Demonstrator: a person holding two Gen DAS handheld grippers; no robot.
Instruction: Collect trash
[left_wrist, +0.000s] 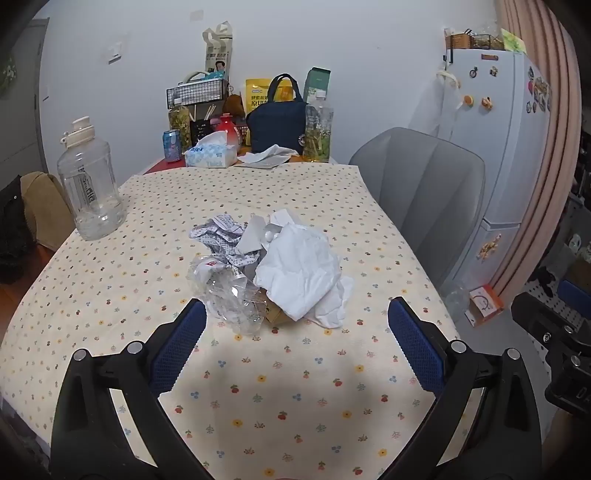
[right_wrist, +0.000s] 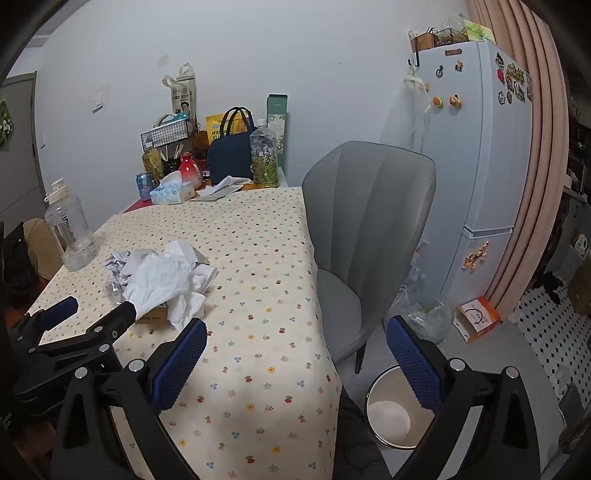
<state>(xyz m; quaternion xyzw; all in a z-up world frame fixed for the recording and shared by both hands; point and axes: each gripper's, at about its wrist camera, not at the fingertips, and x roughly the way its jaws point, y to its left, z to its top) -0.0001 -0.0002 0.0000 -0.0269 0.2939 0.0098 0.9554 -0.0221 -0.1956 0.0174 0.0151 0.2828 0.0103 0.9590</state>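
A: How is the left black two-finger gripper with blue mesh pads (left_wrist: 295, 321) held?
B: It is tilted downward, jaws spread fully, nothing gripped between them.

A: And the right black gripper with blue mesh pads (right_wrist: 295, 343)?
B: It is likewise angled down, jaws wide, nothing clamped.

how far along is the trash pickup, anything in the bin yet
Done: nothing that shows. The white bin on the floor beside the table looks empty. In hand: nothing; the left gripper and right gripper are both open, the left aimed at the trash pile. Left: the whole pile of crumpled paper, white tissue and clear plastic still sits on the tablecloth.
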